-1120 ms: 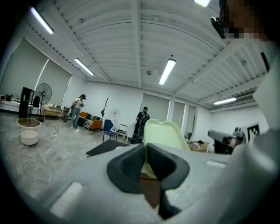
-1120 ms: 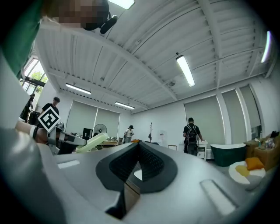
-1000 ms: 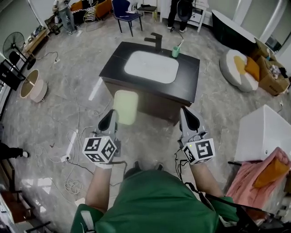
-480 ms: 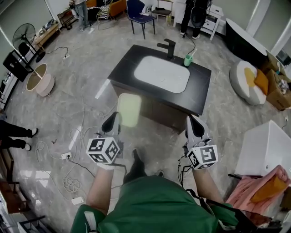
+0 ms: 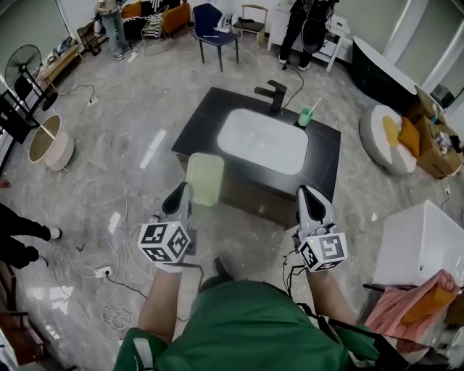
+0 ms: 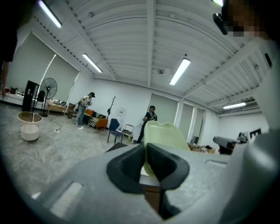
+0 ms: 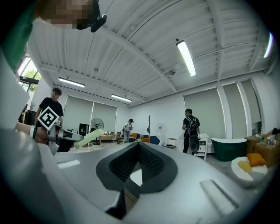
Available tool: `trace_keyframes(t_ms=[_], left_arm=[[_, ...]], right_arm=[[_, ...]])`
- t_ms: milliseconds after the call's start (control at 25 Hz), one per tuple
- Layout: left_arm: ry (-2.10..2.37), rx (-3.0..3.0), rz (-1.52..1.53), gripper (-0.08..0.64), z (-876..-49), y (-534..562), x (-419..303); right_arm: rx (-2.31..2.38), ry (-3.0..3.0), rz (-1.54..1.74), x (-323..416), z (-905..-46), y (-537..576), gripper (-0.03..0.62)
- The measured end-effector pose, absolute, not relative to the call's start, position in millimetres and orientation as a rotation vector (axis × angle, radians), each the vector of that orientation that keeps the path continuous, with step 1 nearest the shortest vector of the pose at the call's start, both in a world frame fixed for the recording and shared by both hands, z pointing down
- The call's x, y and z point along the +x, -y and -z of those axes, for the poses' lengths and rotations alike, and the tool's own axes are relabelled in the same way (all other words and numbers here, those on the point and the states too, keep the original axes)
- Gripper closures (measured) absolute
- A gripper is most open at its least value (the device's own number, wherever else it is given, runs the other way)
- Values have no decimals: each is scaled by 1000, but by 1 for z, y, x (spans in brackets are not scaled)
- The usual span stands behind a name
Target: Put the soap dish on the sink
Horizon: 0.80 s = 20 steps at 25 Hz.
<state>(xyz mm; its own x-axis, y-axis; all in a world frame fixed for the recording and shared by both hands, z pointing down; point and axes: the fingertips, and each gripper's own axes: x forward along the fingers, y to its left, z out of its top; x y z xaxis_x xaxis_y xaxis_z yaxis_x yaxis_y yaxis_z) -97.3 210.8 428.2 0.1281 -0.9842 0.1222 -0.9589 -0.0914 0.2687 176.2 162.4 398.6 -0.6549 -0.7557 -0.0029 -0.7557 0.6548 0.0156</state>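
Note:
A pale green soap dish (image 5: 205,178) sticks out ahead of my left gripper (image 5: 185,197), which is shut on its near edge; in the left gripper view the soap dish (image 6: 162,135) rises between the black pads. The dark vanity (image 5: 324,161) with its white sink basin (image 5: 262,141) and black tap (image 5: 275,97) stands just beyond, the dish hanging over the floor near its front left corner. My right gripper (image 5: 312,202) is shut with nothing in it, held in front of the vanity's right part. In the right gripper view the soap dish (image 7: 89,138) shows at far left.
A green cup with a toothbrush (image 5: 306,116) stands on the counter beside the tap. A white box (image 5: 419,232) with pink cloth (image 5: 406,293) is at right, a blue chair (image 5: 213,24) and standing people (image 5: 301,22) behind. Cables (image 5: 109,272) lie on the floor at left.
The view has shifted and the vanity sits a little farther right and higher. Both grippers keep their pose, the left still holding the dish.

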Motion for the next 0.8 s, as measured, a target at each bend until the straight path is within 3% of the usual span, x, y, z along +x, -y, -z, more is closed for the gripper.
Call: trace_keyframes(t_ms=[320,800], left_arm=[[1847,2102,178,541,-441,-161,-181],[1815,2079,154,541,-457,-62,-210]], right_arm=[[1321,2818,-88,101,-410,-113,595],[1292,2804,-173,62,-432,-10,595]])
